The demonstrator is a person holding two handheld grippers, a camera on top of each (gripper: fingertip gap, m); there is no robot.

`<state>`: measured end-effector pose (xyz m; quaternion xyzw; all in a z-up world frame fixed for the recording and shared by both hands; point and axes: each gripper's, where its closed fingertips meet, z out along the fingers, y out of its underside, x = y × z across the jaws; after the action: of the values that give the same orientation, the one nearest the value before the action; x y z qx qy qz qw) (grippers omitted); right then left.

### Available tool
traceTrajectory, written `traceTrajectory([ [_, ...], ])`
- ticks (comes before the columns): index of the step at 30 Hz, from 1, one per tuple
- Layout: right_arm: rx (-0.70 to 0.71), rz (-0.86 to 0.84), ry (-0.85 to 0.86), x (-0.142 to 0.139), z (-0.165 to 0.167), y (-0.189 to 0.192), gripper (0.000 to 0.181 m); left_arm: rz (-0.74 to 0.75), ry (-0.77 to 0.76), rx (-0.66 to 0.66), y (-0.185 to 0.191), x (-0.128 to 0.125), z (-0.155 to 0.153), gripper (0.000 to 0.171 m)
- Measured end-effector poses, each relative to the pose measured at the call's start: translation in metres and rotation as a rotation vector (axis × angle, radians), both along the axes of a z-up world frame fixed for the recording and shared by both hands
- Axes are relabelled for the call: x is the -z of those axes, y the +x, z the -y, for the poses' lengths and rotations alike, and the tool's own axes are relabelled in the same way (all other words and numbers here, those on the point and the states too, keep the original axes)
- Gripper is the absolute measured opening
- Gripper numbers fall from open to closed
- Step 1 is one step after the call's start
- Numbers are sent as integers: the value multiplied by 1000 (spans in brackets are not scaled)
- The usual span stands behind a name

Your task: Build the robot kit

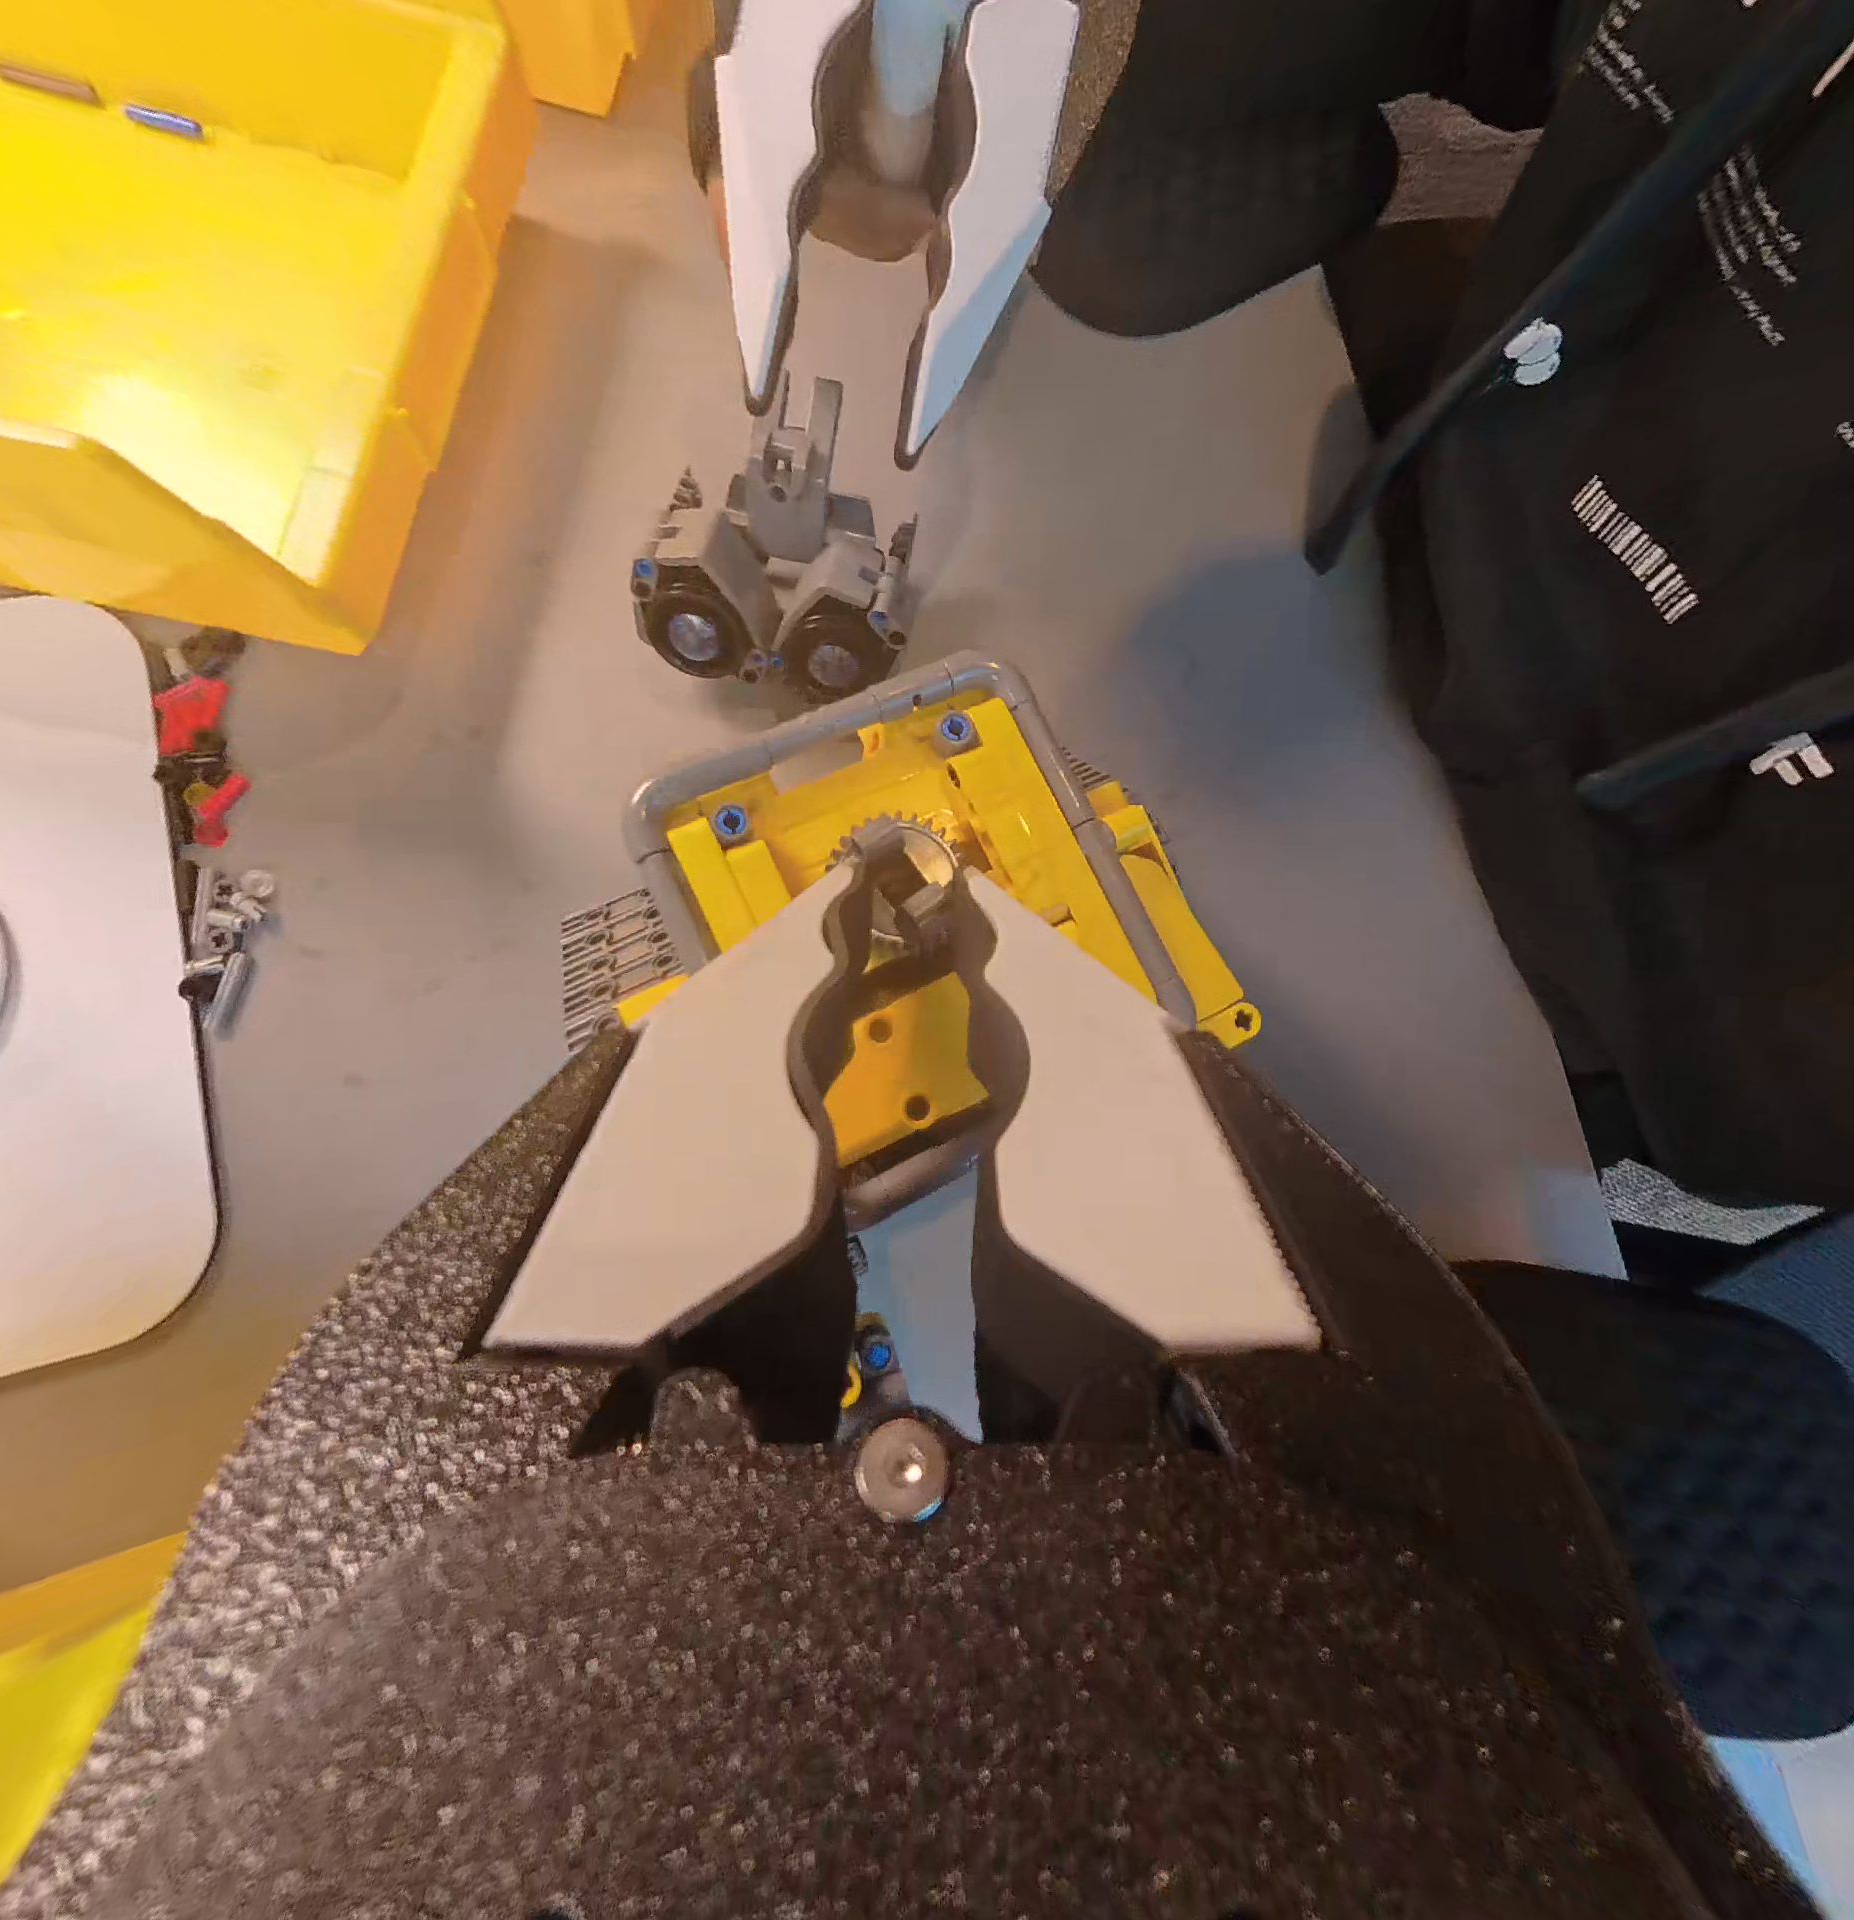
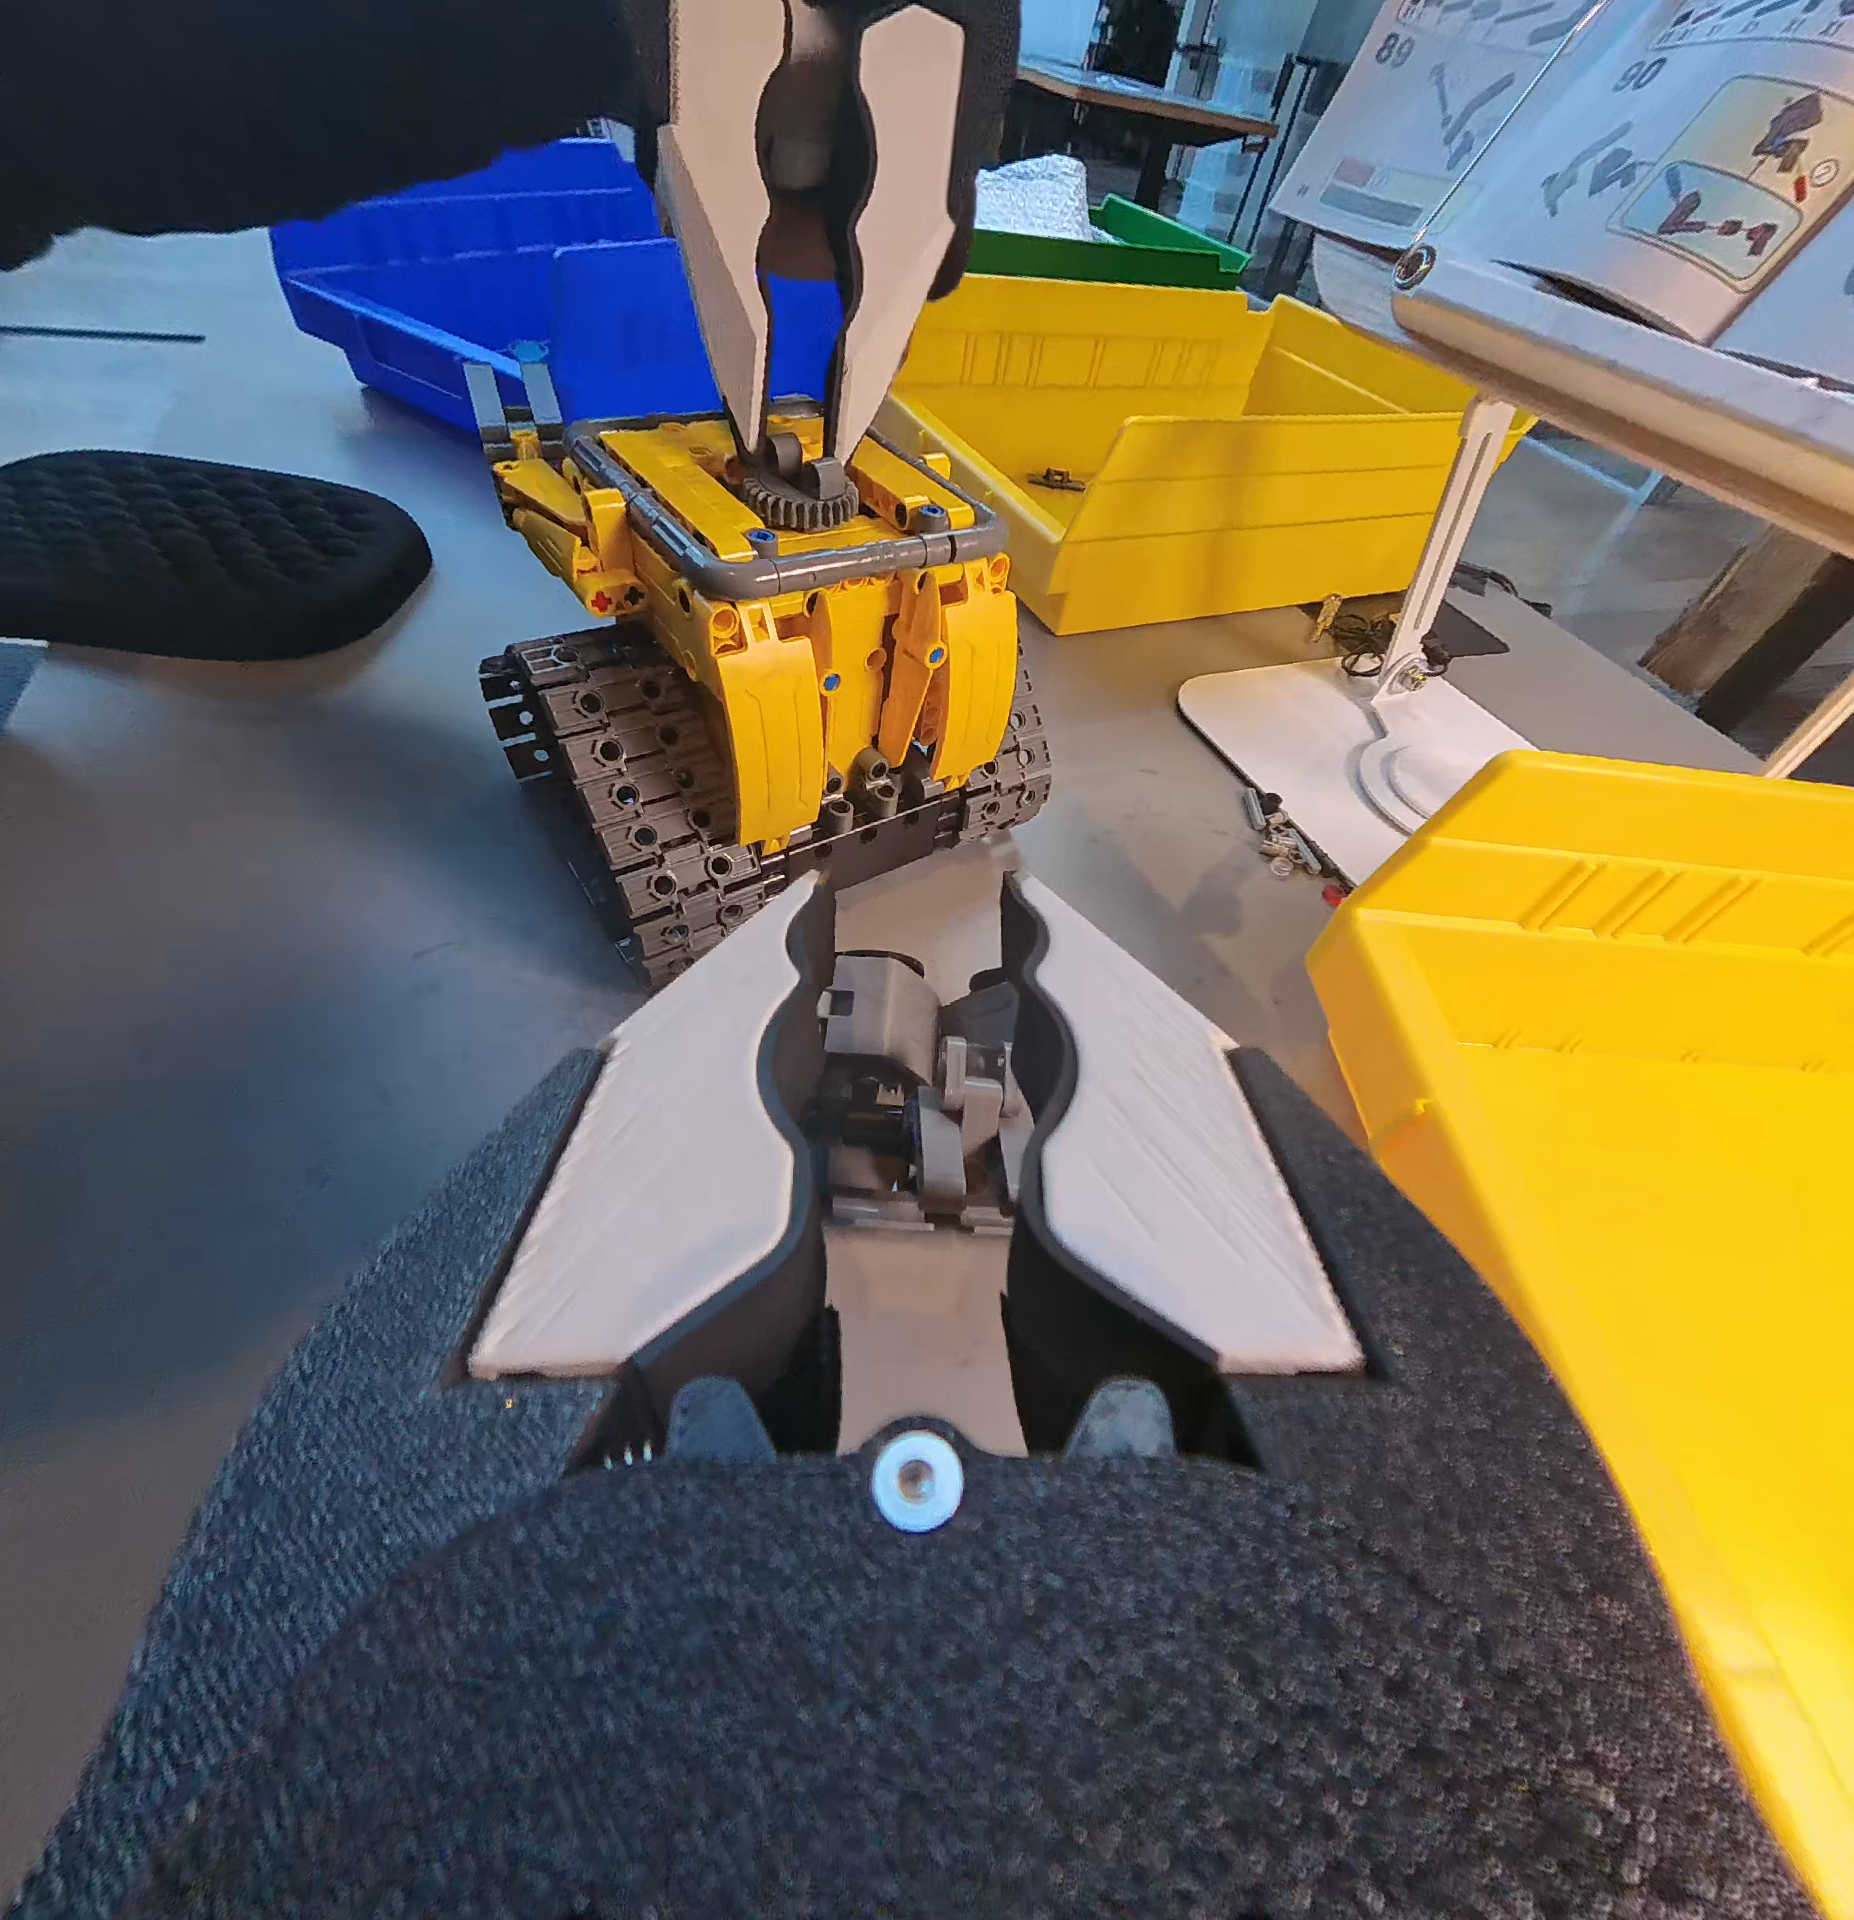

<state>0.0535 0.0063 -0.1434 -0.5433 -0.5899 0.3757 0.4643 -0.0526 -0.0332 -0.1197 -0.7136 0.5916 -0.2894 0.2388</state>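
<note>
Left gripper point(image 1: 907, 894) pinched on grey gear piece point(image 2: 798, 488) atop yellow tracked model point(image 2: 788, 644), mid-table; right gripper point(image 2: 912, 894) jaws apart around grey assembly point(image 2: 918, 1101), near side. Risk: model tipping, gear popping off under side pull. Grey tabletop point(image 2: 227, 987), yellow bins point(image 2: 1214, 520), blue bin point(image 2: 466, 291), booklet stand point(image 2: 1318, 717) far right

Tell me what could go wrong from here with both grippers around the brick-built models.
1. The left gripper pinches a small grey piece beside the gear atop the yellow tracked model; it may slip or pull nearby bricks loose.
2. The right gripper straddles the grey head assembly; squeezing could tip it or pop its joints.
</note>
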Motion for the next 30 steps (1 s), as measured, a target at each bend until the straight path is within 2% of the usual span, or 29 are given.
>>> traceTrajectory([
  [2,0,1,-2,1,0,0,31,-1,-24,1,-2,-2,0,13],
  [6,-2,0,-4,1,0,-1,31,13,14,-93,-7,-10,-4,25],
  [11,-5,1,-11,2,0,-1,31,64,156,-259,-7,-17,-4,21],
  [16,-2,-2,-13,2,-1,-1,31,94,179,-366,-5,-10,-1,16],
  [19,2,-4,-3,1,-2,0,32,74,180,-376,-4,-2,-1,15],
  [22,8,-10,-2,-2,-4,2,32,64,183,-376,-4,0,-2,7],
  [30,14,-14,-13,-4,-11,7,36,39,194,-379,-4,1,-2,7],
])
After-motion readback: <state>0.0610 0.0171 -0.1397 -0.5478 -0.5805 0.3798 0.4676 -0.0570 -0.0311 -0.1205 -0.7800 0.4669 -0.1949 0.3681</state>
